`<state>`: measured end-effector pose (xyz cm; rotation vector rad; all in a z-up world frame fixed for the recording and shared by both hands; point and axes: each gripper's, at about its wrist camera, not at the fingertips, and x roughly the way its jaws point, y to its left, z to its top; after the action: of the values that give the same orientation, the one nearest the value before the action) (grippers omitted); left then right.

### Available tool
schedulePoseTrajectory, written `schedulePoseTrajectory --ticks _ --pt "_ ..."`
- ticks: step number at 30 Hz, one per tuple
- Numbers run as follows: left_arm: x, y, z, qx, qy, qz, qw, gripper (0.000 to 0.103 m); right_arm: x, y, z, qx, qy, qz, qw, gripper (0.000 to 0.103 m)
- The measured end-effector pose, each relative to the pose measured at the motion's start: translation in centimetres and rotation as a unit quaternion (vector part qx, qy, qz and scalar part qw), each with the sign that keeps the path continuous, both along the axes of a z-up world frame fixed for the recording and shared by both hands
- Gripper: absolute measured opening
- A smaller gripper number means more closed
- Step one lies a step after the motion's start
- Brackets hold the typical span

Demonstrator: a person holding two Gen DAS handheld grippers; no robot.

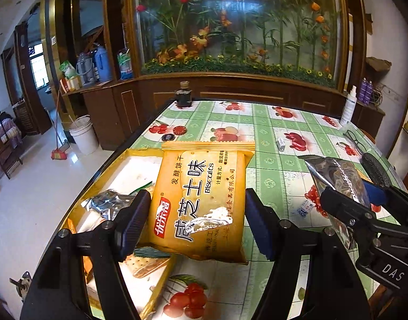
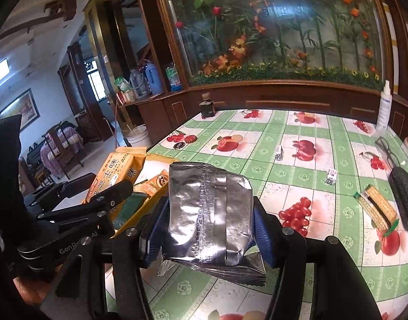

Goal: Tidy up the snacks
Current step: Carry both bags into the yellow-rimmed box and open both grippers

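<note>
Over the desk (image 1: 268,133) with the fruit-print cloth, both grippers are loaded. Left gripper (image 1: 198,224): jaws wide apart, clamped across the orange biscuit pack (image 1: 201,200), held up off the cloth, label facing the camera. Right gripper (image 2: 210,229): jaws about half open, pads pressed on both sides of a silver foil pack (image 2: 212,210), also clear of the cloth.

Left wrist view only: the yellow-rimmed tray (image 1: 107,170) sits under and left of the biscuit pack at the desk's left edge, holding a crumpled foil wrapper (image 1: 105,202) and a cracker packet (image 1: 145,264). The right gripper shows at the far right there, foil pack seen edge-on.

Right wrist view only: a loose cracker packet (image 2: 377,208) lies on the cloth at right, just beside a dark oblong case (image 2: 404,197), with glasses (image 2: 388,149) behind it. The left gripper and biscuit pack show at left, tray mostly hidden behind them.

Both views: dark ink bottle (image 1: 183,94) at the far desk edge, white spray bottle (image 2: 384,106) far right, two small dice-like items mid-desk, too small to identify.
</note>
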<state>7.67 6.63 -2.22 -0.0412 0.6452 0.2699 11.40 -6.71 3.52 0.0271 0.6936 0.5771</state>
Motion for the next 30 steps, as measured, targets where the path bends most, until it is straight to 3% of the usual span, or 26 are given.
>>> schedulePoseTrajectory --ticks 21,30 --pt "-2.8 7.6 -1.5 -0.010 0.007 0.081 0.9966 0.071 -0.1 9.1 -0.1 -0.035 -0.013 0.064 0.997 0.060" --pt "-3.4 10.7 -3.6 -0.021 0.031 0.114 0.9928 0.071 3.1 13.3 -3.0 -0.016 0.038 0.098 0.994 0.060"
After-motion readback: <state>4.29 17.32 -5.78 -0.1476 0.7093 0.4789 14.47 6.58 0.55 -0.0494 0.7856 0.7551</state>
